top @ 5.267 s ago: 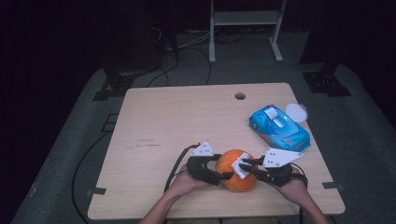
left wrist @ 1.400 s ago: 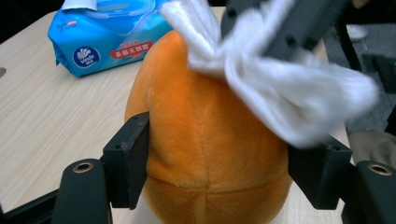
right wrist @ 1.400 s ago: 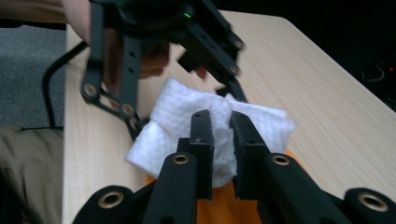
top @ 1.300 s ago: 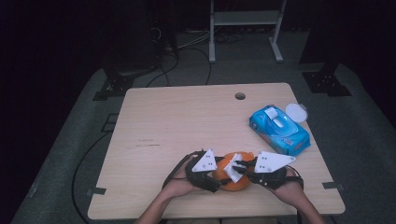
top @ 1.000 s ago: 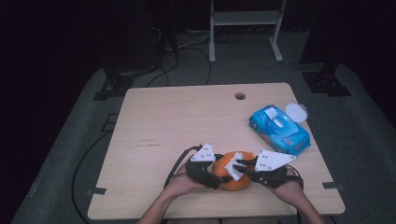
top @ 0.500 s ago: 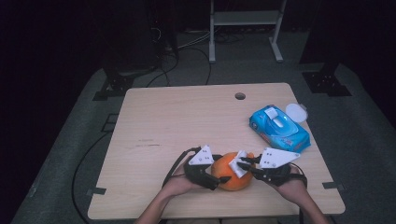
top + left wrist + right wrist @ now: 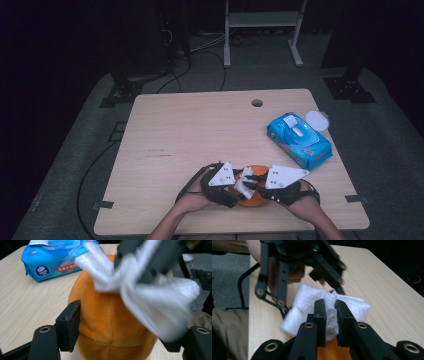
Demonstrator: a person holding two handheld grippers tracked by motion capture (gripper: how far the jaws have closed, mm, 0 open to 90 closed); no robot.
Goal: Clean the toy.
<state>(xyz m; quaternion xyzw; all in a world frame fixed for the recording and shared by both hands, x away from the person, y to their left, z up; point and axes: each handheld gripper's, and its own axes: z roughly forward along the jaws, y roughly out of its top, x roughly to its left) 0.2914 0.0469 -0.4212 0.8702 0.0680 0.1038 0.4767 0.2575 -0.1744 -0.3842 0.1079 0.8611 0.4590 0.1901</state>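
Observation:
An orange plush toy [image 7: 252, 201] sits near the table's front edge, between the person's two hands. My left gripper [image 7: 120, 335] has the toy [image 7: 110, 322] between its jaws. They have just been closing, and the left pad [image 7: 68, 325] presses on its side. My right gripper [image 7: 330, 312] is shut on a crumpled white wipe [image 7: 307, 302] and holds it against the toy's top [image 7: 329, 351]. In the left gripper view the wipe [image 7: 150, 302] is blurred and hides the far jaw. From above, the wipe [image 7: 244, 181] lies between the two grey plates.
A blue pack of wet wipes [image 7: 299, 141] lies at the table's right side, with a white round lid [image 7: 317, 120] just behind it. A cable hole [image 7: 257, 103] sits near the far edge. A metal stand [image 7: 260, 30] and cables are on the floor beyond.
The right gripper has slid the wipe a little across the toy's top. The left gripper has stayed at the toy's left side, and the toy has not left its spot.

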